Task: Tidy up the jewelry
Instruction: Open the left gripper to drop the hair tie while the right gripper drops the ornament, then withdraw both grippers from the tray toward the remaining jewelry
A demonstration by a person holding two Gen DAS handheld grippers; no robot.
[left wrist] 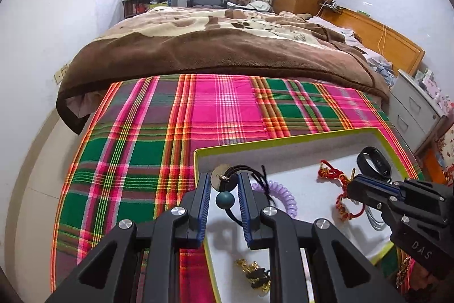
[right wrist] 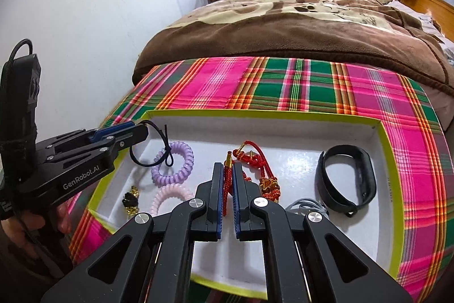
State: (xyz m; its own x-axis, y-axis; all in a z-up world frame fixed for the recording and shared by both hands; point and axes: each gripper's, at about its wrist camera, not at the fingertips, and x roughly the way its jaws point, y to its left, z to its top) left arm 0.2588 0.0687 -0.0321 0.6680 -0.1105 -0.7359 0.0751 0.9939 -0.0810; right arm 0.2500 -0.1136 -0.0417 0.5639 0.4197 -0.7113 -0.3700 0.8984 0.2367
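A shallow white tray with a yellow-green rim lies on a pink and green plaid cloth at the foot of a bed, with a brown blanket behind it; going left to right across the tray: over its far left corner the left gripper holds a black elastic hair tie with a dark teal bead, its jaws part-way closed on the cord, which loops down toward the tray floor; just beside it lies a lilac coil hair tie, with a pink coil hair tie nearer the front and a small gold and black ornament by the left wall; in the middle the right gripper is pinched narrow on a red braided cord, whose knot and gold charm rest on the tray floor; a pale blue-grey coil lies right of it; a black wristband sits near the right wall.
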